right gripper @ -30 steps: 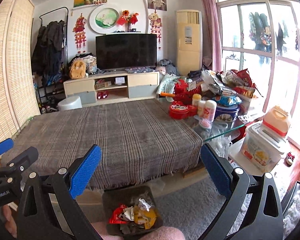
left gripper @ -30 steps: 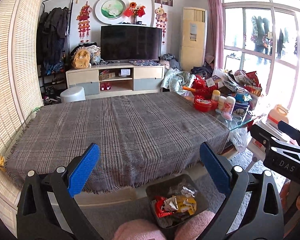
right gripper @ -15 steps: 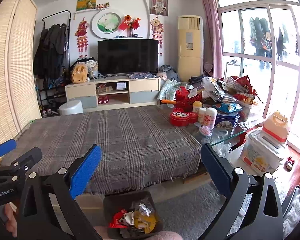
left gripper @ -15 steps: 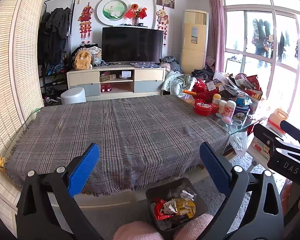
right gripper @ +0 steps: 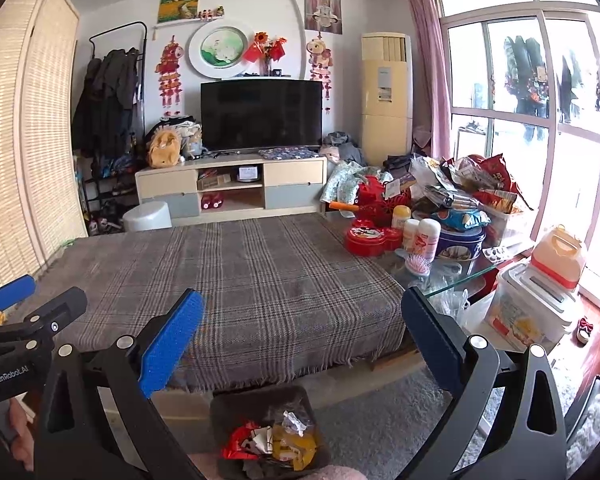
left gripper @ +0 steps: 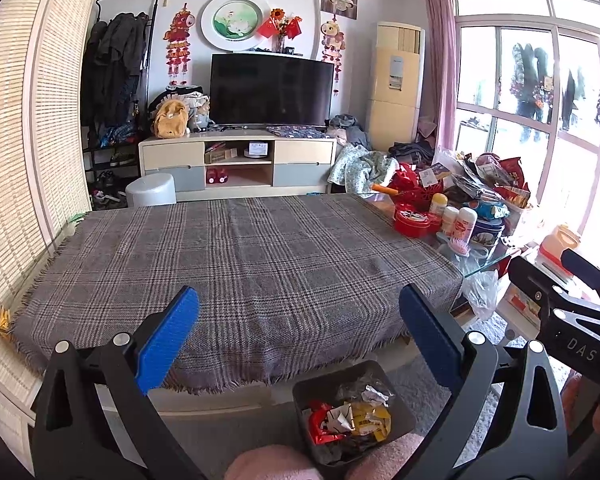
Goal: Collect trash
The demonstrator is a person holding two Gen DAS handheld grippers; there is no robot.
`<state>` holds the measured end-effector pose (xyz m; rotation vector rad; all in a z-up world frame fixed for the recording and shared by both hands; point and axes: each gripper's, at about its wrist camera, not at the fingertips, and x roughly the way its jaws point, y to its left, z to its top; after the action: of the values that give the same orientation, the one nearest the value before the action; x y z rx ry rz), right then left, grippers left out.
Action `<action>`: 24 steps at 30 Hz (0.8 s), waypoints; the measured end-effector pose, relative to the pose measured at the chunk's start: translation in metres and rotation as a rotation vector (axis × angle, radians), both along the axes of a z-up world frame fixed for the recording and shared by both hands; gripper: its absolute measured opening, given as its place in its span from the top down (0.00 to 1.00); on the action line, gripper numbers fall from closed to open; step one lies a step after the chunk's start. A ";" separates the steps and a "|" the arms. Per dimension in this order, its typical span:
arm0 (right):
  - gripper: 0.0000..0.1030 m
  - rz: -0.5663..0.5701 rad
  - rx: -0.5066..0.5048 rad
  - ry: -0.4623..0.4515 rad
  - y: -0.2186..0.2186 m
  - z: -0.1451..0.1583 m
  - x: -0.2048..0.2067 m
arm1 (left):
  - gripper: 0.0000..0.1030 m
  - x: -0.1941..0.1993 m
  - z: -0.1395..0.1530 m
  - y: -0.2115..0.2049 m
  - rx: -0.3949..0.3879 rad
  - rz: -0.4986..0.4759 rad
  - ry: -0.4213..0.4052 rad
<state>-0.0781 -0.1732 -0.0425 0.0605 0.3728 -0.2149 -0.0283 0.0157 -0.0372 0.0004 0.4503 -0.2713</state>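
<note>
With wrappers already lying in dark bin on floor below plaid tablecloth, collection looks finished. Left gripper and right gripper both spread, empty. Next: scan cloth for leftovers.

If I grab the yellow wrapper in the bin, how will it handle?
The yellow wrapper looks like crumpled thin film, so probably floppy and very light. Its glossy surface may slip between the pads. It lies tangled with the red wrapper in the dark bin, so neighbours might lift with it.
</note>
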 end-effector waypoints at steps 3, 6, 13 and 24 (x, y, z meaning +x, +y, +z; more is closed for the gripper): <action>0.03 0.001 0.002 -0.002 0.000 0.000 0.000 | 0.08 -0.001 0.001 0.000 0.005 0.005 -0.014; 0.03 0.004 0.006 -0.002 0.000 0.000 0.003 | 0.08 -0.002 0.002 0.001 0.003 0.008 -0.022; 0.03 0.009 0.013 -0.004 0.001 0.000 0.004 | 0.08 -0.003 0.003 0.001 0.003 0.012 -0.026; 0.03 0.008 0.019 -0.015 0.000 0.001 0.003 | 0.08 -0.003 0.006 0.003 0.004 0.023 -0.032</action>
<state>-0.0755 -0.1732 -0.0411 0.0798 0.3604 -0.2032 -0.0310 0.0189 -0.0316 0.0034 0.4191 -0.2479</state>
